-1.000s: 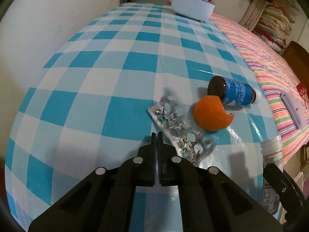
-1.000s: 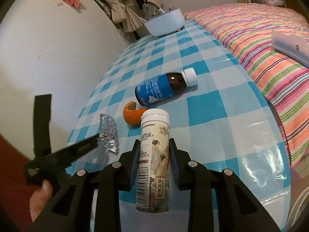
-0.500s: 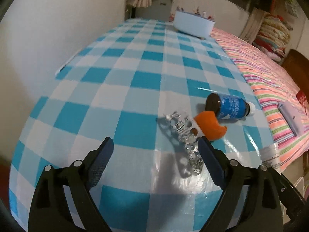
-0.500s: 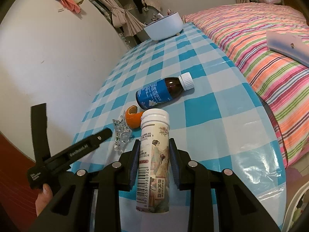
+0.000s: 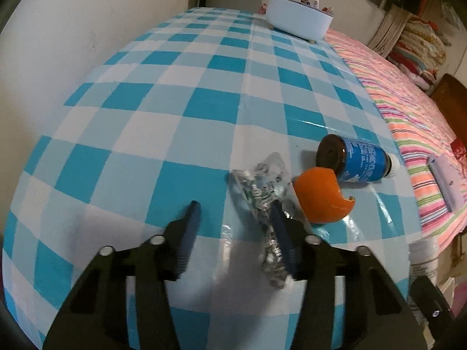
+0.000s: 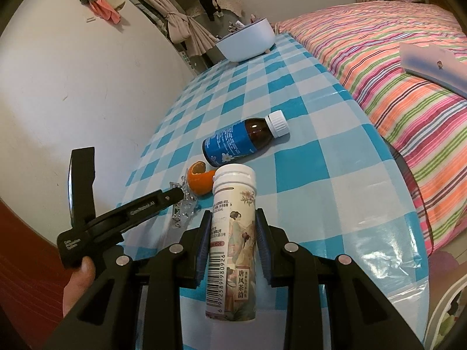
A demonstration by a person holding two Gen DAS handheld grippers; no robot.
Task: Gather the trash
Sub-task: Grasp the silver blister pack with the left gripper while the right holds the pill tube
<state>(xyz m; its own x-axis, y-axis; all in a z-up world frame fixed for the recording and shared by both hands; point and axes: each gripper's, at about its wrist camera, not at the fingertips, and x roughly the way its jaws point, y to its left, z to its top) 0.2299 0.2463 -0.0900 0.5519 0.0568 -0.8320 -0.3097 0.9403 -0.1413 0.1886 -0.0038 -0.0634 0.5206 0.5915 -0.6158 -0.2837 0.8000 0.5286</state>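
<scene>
Two jaws of my left gripper (image 5: 233,213), flung wide half a second ago, have just been closing, and now stand partly spread with the crumpled blister pack (image 5: 264,192) at the inner face of the right-hand one, not yet pinched. The pack lies just beside the orange peel (image 5: 318,198), on its wall side; the brown bottle (image 5: 353,162) lies just beyond the peel. My right gripper (image 6: 233,242) is unchanged, clamped on the white tablet tube (image 6: 233,233). The pack looks next to go.
</scene>
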